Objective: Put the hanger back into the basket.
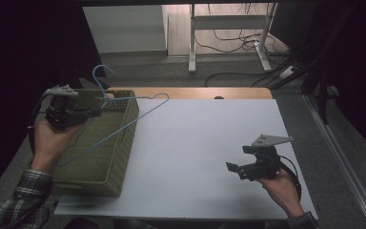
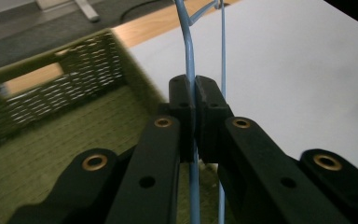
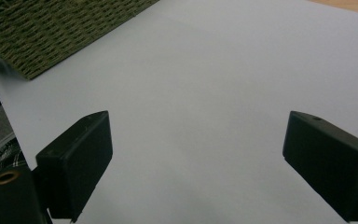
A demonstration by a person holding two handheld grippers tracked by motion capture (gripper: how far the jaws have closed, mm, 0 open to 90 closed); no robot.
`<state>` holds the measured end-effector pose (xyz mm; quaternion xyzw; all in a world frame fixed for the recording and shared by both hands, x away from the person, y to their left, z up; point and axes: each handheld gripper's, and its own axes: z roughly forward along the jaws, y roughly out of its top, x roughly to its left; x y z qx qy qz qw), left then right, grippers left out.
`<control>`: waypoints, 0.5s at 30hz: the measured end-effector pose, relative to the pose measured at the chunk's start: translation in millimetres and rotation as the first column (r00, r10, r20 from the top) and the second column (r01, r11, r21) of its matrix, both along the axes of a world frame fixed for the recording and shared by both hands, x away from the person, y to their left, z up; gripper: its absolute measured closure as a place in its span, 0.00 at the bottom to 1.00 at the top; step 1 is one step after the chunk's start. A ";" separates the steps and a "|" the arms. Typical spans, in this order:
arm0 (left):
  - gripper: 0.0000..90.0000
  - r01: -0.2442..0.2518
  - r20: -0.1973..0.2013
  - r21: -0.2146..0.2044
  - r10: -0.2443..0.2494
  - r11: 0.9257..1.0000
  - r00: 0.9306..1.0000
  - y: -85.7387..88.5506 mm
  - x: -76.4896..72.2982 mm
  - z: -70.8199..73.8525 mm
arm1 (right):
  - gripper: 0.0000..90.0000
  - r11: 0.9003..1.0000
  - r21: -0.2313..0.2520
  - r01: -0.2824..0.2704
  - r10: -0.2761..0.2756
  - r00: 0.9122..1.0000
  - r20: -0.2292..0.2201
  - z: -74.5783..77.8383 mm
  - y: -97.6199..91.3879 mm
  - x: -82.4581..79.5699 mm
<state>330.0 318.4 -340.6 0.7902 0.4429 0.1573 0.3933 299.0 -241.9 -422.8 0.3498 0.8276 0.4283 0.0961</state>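
A light blue wire hanger (image 1: 124, 114) hangs in the air over the green woven basket (image 1: 124, 143) at the table's left. My left gripper (image 1: 102, 102) is shut on its wire just below the hook, above the basket's far end. In the left gripper view the blue hanger wire (image 2: 189, 60) runs up between the closed jaws, with the basket's inside (image 2: 65, 135) beneath. My right gripper (image 1: 234, 169) stands open over the white table top (image 1: 195, 143) at the front right, nothing between its jaws. In the right gripper view its gripper (image 3: 196, 154) spreads wide over bare white surface.
The basket's woven wall (image 3: 51, 28) shows at the upper left of the right gripper view. A wooden strip (image 1: 195, 93) edges the table's far side. Beyond it stand a white desk frame (image 1: 228, 24) and cables on the floor.
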 end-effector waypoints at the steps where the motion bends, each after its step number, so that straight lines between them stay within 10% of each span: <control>1: 0.97 -0.016 0.003 -0.006 0.016 1.000 1.000 7.4 -2.2 -1.0 | 0.07 1.000 0.000 0.002 -0.002 1.000 0.001 -0.7 -1.0 -0.4; 15: 0.97 -0.174 0.024 -0.026 0.175 0.984 0.984 68.4 -21.2 -18.3 | 0.03 0.999 0.012 0.035 -0.034 0.999 -0.027 -12.2 -19.1 -4.6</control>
